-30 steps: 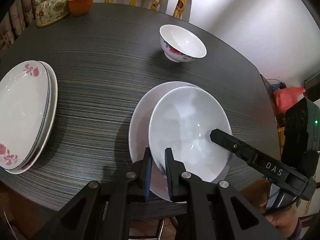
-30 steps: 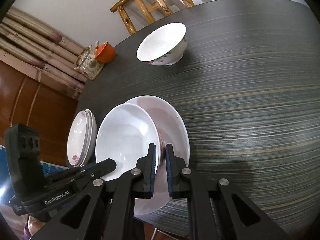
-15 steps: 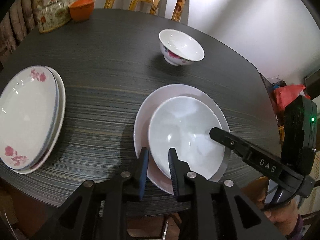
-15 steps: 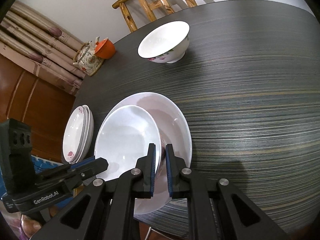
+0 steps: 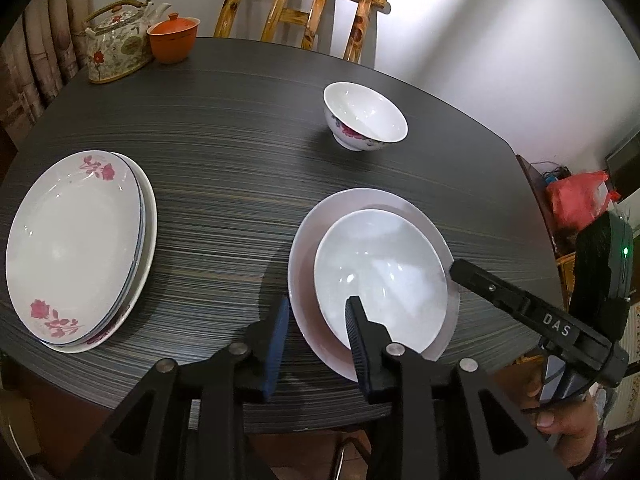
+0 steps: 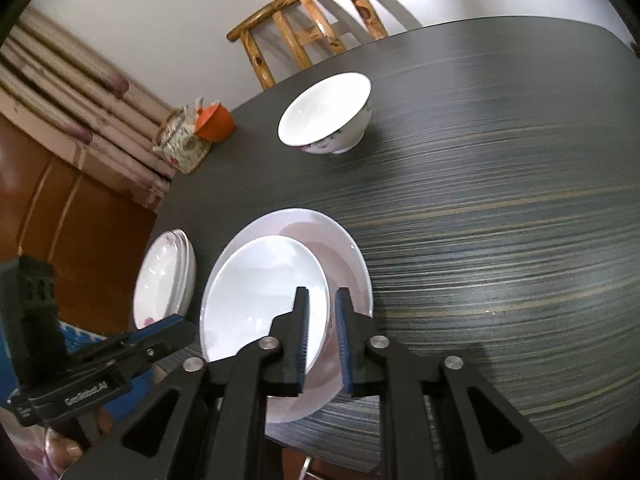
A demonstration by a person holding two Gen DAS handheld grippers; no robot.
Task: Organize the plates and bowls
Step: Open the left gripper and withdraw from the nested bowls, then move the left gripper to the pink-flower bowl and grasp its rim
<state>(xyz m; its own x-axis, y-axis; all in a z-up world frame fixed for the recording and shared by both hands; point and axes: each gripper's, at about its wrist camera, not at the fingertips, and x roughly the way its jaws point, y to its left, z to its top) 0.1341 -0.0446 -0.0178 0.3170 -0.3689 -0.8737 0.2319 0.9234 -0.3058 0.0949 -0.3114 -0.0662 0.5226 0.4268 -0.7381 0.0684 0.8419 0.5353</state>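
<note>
Left tool (image 5: 316,320) has just been opening; the white bowl (image 5: 380,276) rim sits loose between its jaws. Right tool (image 6: 322,316), also just opening, straddles the opposite rim without gripping. Bowl rests on plate (image 5: 308,240).

Between the plate stack (image 5: 76,248) on my left and the bowl-on-plate pair (image 5: 376,276) I had a clear strip of table (image 5: 224,184). Far side: floral bowl (image 5: 364,122) in the way, teapot (image 5: 116,46) and orange cup (image 5: 174,38) crowding the back corner.

Left gripper (image 5: 316,332): our jaws have just been opening, now clearly apart.
Right gripper (image 6: 322,336): jaws have just parted slightly, angled downward.
</note>
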